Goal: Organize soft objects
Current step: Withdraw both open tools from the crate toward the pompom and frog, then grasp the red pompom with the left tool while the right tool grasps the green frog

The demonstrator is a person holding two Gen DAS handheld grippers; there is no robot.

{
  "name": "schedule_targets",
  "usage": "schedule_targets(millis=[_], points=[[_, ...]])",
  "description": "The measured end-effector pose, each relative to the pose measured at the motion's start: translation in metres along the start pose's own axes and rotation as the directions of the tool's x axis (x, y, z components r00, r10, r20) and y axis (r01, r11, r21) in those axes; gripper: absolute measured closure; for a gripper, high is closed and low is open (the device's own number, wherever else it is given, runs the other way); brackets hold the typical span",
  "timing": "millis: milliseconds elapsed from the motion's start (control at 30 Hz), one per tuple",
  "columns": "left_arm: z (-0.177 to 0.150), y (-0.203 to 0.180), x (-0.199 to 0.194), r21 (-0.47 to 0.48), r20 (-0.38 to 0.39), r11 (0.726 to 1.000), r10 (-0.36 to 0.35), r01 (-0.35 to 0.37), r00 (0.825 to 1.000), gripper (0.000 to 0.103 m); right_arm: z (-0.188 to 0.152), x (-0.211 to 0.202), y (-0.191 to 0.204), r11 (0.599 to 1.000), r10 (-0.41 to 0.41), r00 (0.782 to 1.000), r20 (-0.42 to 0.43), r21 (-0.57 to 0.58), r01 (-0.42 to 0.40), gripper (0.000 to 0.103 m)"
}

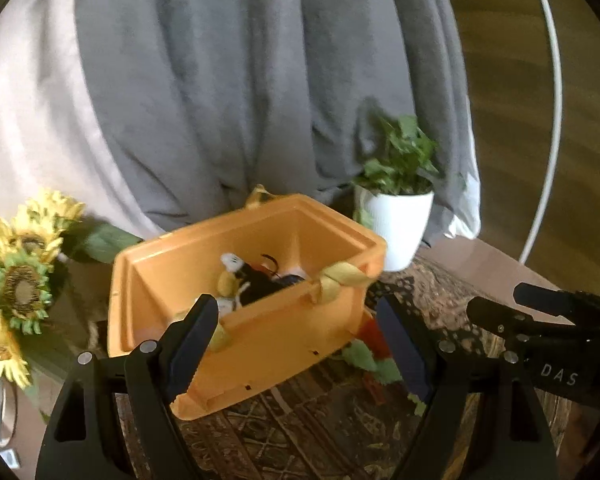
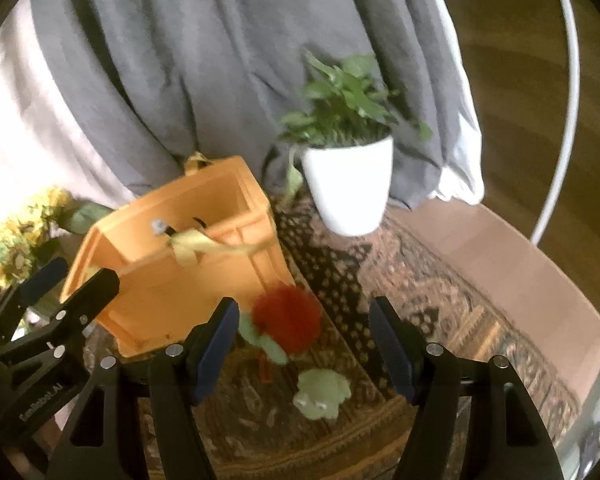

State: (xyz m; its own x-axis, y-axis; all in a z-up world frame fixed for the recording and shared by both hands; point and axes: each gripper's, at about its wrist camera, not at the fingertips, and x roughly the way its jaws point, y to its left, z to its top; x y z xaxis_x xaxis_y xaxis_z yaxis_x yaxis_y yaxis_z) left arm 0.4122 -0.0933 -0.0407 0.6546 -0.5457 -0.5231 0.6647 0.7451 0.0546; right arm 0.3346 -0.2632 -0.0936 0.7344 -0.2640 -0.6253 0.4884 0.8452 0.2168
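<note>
1. Left wrist view: the left gripper [image 1: 296,344] is seen with its jaws spread wide and nothing is grasped between them; the near wall of the orange plastic bin with yellow fabric handles [image 1: 284,332] lies between the two fingers, but it is not pressed by the pads.
2. Inside the bin a small plush toy in black, white and yellow [image 1: 244,280] is seen; its shape cannot be told exactly.
3. On the black body of the right gripper [image 1: 496,314], at the right edge of this view, the letters "DAS" are read.
4. Right wrist view: the right gripper [image 2: 302,350] is held released, with jaws apart, above the patterned brown rug [image 2: 440,304].
5. Between its fingers, not touched, a fluffy red soft toy with green leaves [image 2: 288,320] is found just beside the bin [image 2: 172,292], and a pale green plush piece [image 2: 322,394] lies near it.
6. On the left gripper [image 2: 76,276] in this view the writing "GenRobot.AI" seems printed, but it is blurred.
7. Behind, a white ribbed pot with a green plant [image 2: 350,184], yellow artificial sunflowers [image 1: 20,276] and grey draped cloth [image 1: 240,80] are seen.
</note>
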Motion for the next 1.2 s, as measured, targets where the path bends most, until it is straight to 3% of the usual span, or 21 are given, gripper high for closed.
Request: schedule_targets(millis=[600,867,1200], points=[[-0.029,-0.019,0.043,0.147,-0.048,0.968,-0.198,0.203,0.979,0.025,-0.063,0.030,0.000,0.995,-0.040,0.994,-0.103,0.083,0.049,0.035],[-0.040,-0.025,0.074,0.143,-0.122,0.942,-0.286,0.302,0.950,0.026,-0.076,0.049,0.000,0.993,-0.050,0.988,-0.143,0.095,0.064,0.035],[-0.050,-0.038,0.104,0.145,-0.197,0.915,-0.346,0.376,0.917,0.028,-0.089,0.066,-0.005,0.989,-0.060,0.984,-0.165,0.123,0.081,0.036]])
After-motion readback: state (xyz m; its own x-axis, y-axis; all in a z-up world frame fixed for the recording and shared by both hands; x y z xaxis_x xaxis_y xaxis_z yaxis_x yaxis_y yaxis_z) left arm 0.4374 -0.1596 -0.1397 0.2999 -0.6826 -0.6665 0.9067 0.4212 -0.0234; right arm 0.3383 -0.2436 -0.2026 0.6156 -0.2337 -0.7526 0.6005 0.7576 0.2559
